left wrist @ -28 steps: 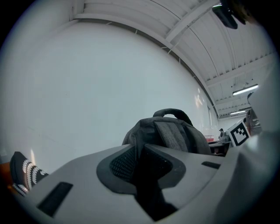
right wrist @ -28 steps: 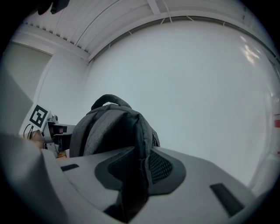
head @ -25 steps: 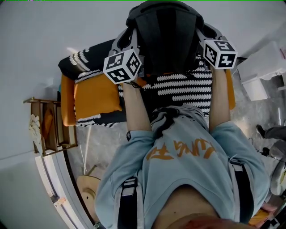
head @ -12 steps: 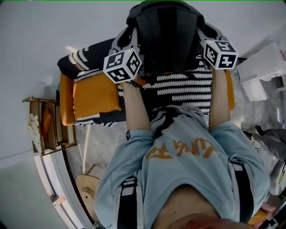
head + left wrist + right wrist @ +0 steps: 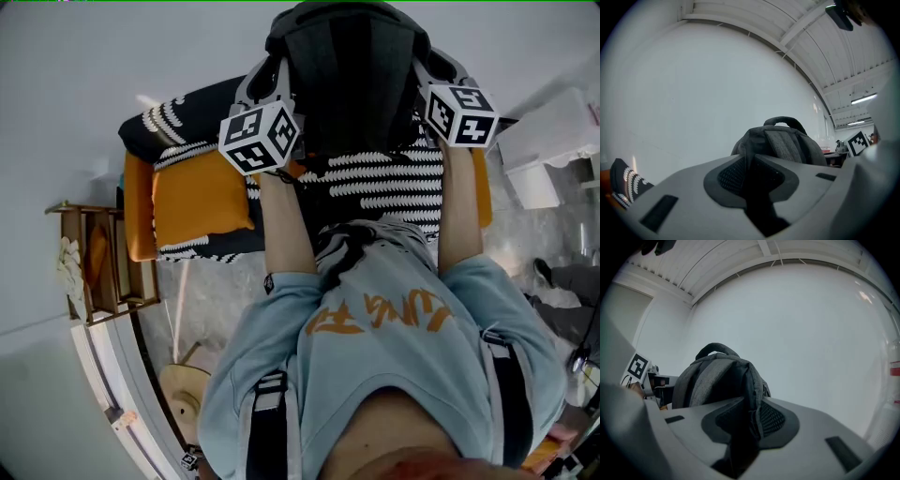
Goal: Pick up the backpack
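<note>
The dark grey backpack [image 5: 347, 75] hangs in the air in front of a white wall, its straps toward me and its top handle up. My left gripper [image 5: 267, 82] is shut on the fabric at the pack's left edge, and my right gripper [image 5: 431, 70] is shut on the right edge. In the left gripper view the backpack [image 5: 787, 143] rises beyond the left gripper [image 5: 752, 174], with dark fabric pinched between the pads. The right gripper view shows the same backpack [image 5: 712, 376], a fold of its side caught in the right gripper [image 5: 751, 420].
Below the pack lies a sofa with a black-and-white striped blanket [image 5: 380, 183] and an orange cushion [image 5: 202, 199]. A wooden shelf [image 5: 103, 262] stands at the left. White boxes [image 5: 553, 141] sit at the right, and a person's foot [image 5: 547, 274] shows on the floor.
Both grippers and the backpack hold still. Only the dark shape at the right edge of the floor has shifted.
</note>
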### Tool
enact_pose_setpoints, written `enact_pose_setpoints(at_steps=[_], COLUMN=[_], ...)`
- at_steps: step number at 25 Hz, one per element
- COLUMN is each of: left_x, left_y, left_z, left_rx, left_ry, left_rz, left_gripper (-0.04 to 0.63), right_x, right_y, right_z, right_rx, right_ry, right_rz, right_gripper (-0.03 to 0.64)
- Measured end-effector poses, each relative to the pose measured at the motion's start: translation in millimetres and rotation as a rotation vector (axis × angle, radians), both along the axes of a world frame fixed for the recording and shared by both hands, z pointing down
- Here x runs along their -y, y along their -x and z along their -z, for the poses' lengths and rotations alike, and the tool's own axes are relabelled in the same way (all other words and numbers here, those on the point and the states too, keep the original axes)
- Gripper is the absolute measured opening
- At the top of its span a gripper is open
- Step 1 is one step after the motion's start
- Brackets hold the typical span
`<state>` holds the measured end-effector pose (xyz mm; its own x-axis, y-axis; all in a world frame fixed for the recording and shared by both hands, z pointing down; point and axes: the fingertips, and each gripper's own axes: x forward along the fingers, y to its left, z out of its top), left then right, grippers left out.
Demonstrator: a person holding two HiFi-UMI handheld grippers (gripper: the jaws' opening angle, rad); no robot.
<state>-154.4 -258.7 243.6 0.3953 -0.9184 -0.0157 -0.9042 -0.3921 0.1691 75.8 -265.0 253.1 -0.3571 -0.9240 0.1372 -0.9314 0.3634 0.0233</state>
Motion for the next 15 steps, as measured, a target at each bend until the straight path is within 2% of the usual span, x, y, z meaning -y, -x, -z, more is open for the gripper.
enact_pose_setpoints(at_steps=[15], left_x=[-7.2], left_y=[8.9], left_z=[-16.8], left_rx=[-0.01], left_ry=[0.038], left_rz=[0.01], left_gripper=[0.078], right_x=[-2.0], right_y=[8.2], right_z=[-19.5], right_rx=[0.004], right_ry=[0.038], right_rz=[-0.004], right_gripper=[0.109])
